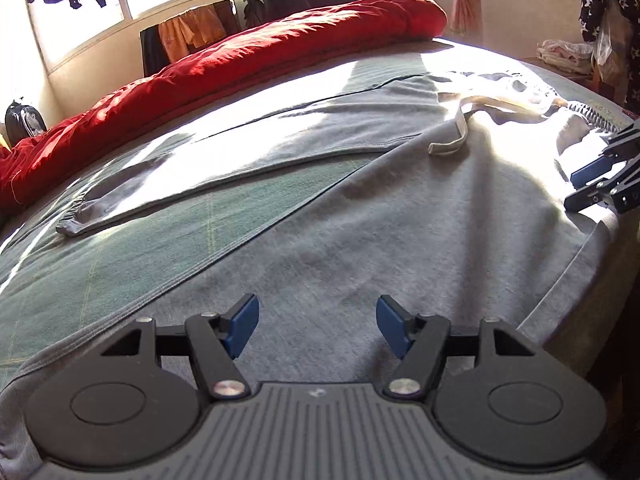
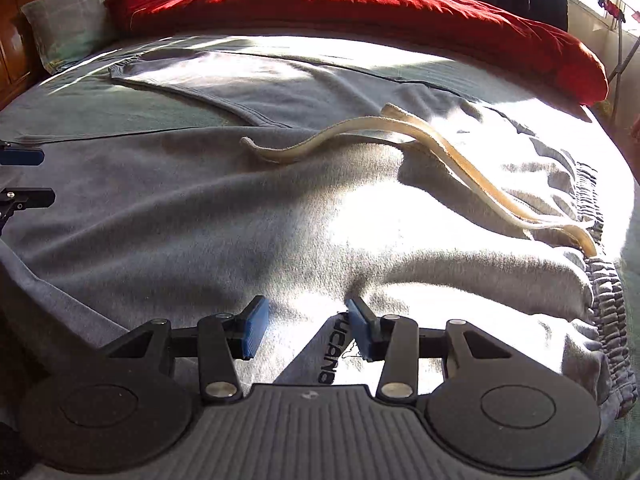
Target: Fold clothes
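Grey sweatpants (image 1: 400, 208) lie spread on the bed, legs apart, with a cream drawstring (image 1: 452, 140) loose on top. In the right wrist view the sweatpants (image 2: 224, 208) fill the frame, the elastic waistband (image 2: 604, 300) at the right and the drawstring (image 2: 420, 136) across the middle. My left gripper (image 1: 318, 330) is open and empty just above the near leg. My right gripper (image 2: 306, 328) is open and empty over the fabric near a printed logo (image 2: 330, 360). The right gripper also shows in the left wrist view (image 1: 592, 184), the left gripper in the right wrist view (image 2: 24, 176).
A red duvet (image 1: 224, 56) is bunched along the far side of the bed. A green-grey sheet (image 1: 120, 248) covers the mattress. A pillow (image 2: 68, 20) lies at the headboard. Clothes hang on a rack (image 1: 188, 32) by the window. Folded clothes (image 1: 560, 56) sit far right.
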A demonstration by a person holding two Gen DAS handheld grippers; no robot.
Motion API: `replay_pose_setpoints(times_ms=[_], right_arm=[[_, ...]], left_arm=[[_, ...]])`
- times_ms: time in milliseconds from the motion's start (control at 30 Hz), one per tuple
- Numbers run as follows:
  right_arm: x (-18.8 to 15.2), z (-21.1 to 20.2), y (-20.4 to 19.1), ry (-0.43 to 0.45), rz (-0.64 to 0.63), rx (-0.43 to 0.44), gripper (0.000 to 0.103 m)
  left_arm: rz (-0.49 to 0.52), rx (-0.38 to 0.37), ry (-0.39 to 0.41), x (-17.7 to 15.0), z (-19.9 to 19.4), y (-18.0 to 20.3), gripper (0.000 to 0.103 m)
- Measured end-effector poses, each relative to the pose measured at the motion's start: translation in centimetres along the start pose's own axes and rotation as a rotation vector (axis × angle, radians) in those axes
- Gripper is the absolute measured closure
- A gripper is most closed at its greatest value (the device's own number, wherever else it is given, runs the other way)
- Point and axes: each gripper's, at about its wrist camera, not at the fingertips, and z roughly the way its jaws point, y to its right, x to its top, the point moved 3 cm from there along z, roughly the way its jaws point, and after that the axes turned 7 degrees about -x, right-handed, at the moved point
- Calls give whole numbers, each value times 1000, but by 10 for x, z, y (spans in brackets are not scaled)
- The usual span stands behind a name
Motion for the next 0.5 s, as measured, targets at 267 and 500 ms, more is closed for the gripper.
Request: replay_pose_setpoints(times_ms=[267,500], right_arm=[[-41,-24,36,-18,64,9,46],[-56,-49,68,23,191,15,44]], left_arm=[[-156,88,-30,-17,-1,-7,24],[-103,115,46,11,-23,25,26]])
